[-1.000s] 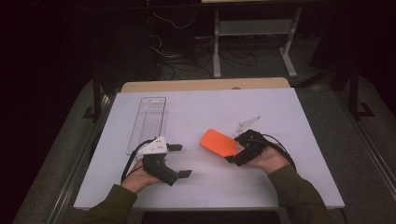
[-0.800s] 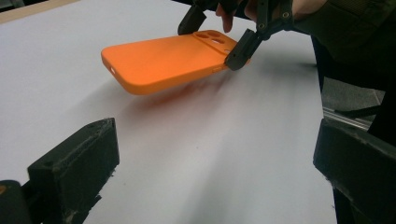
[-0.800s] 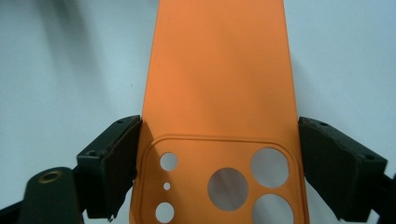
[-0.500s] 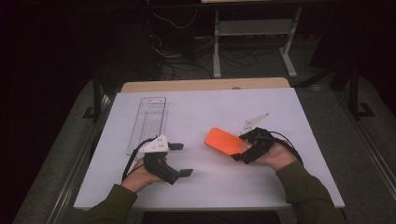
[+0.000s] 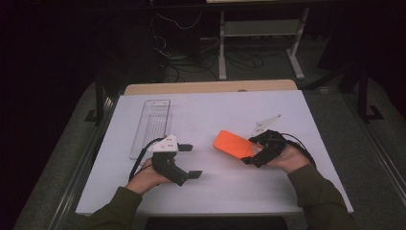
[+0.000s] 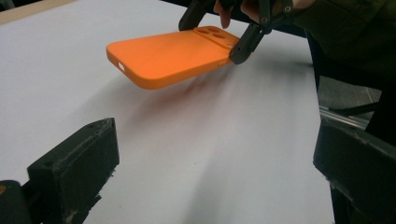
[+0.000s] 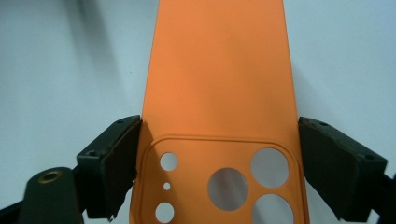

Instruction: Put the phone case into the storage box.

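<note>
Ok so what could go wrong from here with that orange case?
1. The right tool clamps the orange phone case only by its edges at the camera-cutout end, so the long free end, held off the white table, could sag or twist loose.
2. The left tool is open and apart from it, so nothing would catch a drop.

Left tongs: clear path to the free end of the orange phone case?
Probably yes. The left tongs stand open, with bare table between them and the orange phone case; the right tongs clamp its camera end only.

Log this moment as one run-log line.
right gripper: shut on orange phone case, held above table | left gripper: open, empty | clear tray: untouched
</note>
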`<action>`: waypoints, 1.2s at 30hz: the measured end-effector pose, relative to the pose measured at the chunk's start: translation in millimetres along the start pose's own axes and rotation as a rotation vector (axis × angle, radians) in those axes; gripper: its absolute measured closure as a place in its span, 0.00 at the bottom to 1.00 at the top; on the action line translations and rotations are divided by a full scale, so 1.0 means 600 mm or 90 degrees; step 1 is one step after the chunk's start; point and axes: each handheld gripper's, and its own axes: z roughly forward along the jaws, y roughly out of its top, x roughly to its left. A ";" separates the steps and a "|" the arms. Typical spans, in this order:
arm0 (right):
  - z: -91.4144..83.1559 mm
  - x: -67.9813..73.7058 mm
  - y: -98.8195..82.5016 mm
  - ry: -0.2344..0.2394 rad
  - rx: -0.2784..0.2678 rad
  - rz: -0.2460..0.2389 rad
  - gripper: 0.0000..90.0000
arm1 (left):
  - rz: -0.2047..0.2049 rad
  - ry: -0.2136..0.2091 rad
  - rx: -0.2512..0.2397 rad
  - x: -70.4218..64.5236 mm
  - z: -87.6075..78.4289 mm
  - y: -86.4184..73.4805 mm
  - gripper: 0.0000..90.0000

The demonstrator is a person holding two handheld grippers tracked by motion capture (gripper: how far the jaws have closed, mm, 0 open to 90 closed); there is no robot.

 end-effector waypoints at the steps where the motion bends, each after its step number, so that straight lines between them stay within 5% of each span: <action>1: -0.001 -0.001 0.000 -0.002 0.001 -0.003 0.17 | -0.001 -0.001 0.001 0.001 0.001 0.002 0.00; 36: -0.010 -0.012 -0.004 -0.003 0.005 -0.001 0.17 | 0.025 -0.030 0.020 0.032 0.062 0.068 0.00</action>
